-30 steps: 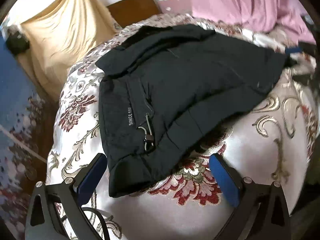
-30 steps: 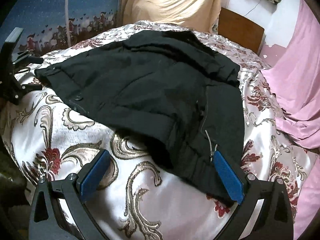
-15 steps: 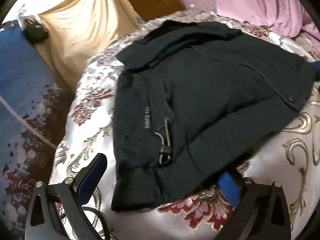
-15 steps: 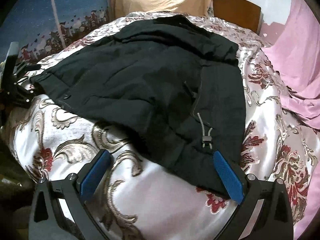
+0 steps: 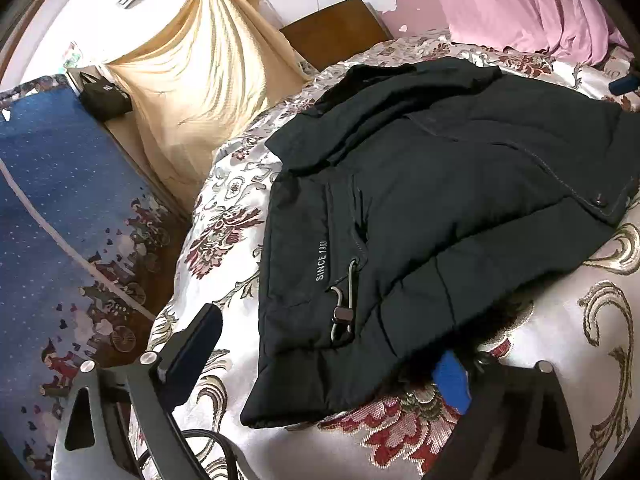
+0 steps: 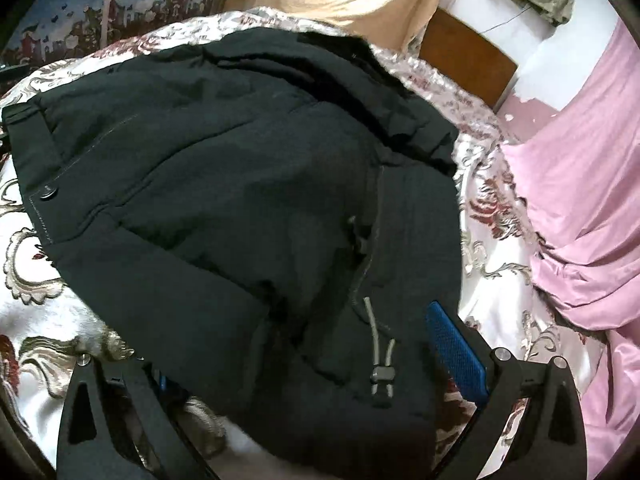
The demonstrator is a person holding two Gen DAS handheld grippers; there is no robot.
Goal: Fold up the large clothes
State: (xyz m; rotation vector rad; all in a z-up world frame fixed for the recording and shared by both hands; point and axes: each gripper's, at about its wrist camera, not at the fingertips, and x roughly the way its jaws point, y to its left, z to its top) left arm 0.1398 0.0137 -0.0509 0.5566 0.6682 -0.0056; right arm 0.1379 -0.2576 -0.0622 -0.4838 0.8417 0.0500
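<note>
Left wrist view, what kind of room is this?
Most likely a bedroom in a home. A black jacket lies on a bed with a floral satin cover, a wooden headboard stands behind it, and a pink sheet hangs at the back.

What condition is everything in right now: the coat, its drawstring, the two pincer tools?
black jacket: lying partly folded on the floral bedspread
drawstring toggle: loose on top of the jacket
snap button: unfastened
left gripper: open, jacket corner between its fingers
right gripper: open, astride the jacket's near edge
</note>
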